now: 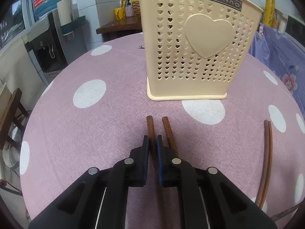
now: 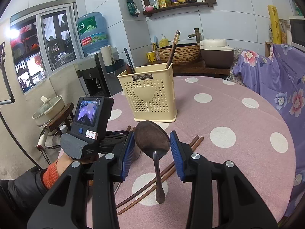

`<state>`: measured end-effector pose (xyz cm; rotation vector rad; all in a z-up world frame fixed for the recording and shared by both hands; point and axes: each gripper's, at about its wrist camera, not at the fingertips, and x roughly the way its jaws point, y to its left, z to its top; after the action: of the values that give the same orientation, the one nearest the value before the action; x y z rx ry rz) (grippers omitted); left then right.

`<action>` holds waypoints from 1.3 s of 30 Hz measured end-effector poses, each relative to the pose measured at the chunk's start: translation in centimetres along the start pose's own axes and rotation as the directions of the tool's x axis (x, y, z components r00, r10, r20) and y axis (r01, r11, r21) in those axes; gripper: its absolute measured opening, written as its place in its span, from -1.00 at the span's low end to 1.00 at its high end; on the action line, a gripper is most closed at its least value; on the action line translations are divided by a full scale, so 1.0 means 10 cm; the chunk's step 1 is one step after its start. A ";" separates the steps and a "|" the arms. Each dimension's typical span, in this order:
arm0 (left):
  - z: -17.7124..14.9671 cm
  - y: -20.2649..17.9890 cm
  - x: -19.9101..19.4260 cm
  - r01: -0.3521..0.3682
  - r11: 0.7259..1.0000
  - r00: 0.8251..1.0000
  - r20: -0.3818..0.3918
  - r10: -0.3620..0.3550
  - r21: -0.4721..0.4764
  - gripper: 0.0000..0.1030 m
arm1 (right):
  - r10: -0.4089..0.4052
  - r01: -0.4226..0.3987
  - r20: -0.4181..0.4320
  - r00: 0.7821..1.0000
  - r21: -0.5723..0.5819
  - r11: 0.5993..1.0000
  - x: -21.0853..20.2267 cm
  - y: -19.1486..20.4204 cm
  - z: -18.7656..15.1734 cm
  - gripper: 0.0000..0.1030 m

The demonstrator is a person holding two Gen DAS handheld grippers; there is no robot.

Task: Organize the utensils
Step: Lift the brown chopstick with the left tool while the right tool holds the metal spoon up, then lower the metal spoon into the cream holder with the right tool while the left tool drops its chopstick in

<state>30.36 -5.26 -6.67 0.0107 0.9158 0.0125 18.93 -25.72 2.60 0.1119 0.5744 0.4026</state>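
Two brown wooden chopsticks (image 1: 151,131) lie on the pink polka-dot tablecloth (image 1: 106,126), just in front of the cream perforated utensil holder (image 1: 192,43). The left gripper (image 1: 152,143) is clamped on the left stick of the pair; the other stick (image 1: 168,131) lies just outside the right pad, apparently not caught, though the pad hides the spot where the two may cross. A second chopstick pair (image 1: 266,158) lies off to the right, untouched.

In the right wrist view the right gripper (image 2: 151,143) hovers with jaws apart, squeezing nothing. A dark spoon (image 2: 152,139) lies on the table below and between its pads, its handle crossing that second pair (image 2: 164,169). The holder (image 2: 150,97) already has a few utensils standing in it.

Step in hand: lift the clamped chopstick and drop it in the holder. To do it well:
- lift straight up first, so the loose stick isn't dragged along
- the grip is near the blunt top end, so expect the long part to droop; tilt it upright before moving over
- clear the holder's tall rim, lower into open space, then let go
- watch for the stick slipping in the pads

Right side probably takes the spoon next; the grip should be on the handle, not the bowl.
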 end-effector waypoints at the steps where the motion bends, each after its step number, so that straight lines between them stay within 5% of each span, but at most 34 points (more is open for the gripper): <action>1: 0.00 0.02 0.00 0.009 1.000 1.000 -0.002 -0.009 -0.010 -0.84 | -0.004 0.004 0.001 1.000 -0.005 1.000 0.00 0.01 0.00 -0.25; 10: 0.04 0.25 -0.52 0.147 0.985 0.985 0.109 -0.137 -0.089 -0.84 | -0.013 0.013 0.001 1.000 -0.001 1.000 -0.03 0.04 0.00 -0.25; 19: -0.11 0.58 -1.56 0.310 0.947 0.911 0.312 -0.270 -0.085 -0.85 | -0.007 0.007 0.016 1.000 0.012 1.000 -0.10 0.01 -0.01 -0.25; 28: -0.24 0.75 -1.83 0.346 0.935 0.876 0.383 -0.293 -0.079 -0.85 | -0.016 0.016 0.022 1.000 0.021 1.000 -0.13 0.04 -0.04 -0.25; 34: -0.07 0.82 -1.87 0.373 0.924 0.853 0.422 -0.307 -0.081 -0.85 | 0.004 -0.005 0.040 0.999 0.025 1.000 -0.16 0.09 0.06 -0.25; 39: 0.42 0.79 -2.02 0.405 0.913 0.807 0.490 -0.329 -0.054 -0.85 | 0.001 0.000 0.122 0.993 -0.009 1.000 -0.14 0.23 0.51 -0.25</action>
<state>21.39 2.30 12.04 -0.3029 0.4086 -0.2728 19.85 -24.16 8.02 0.1273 0.4526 0.3957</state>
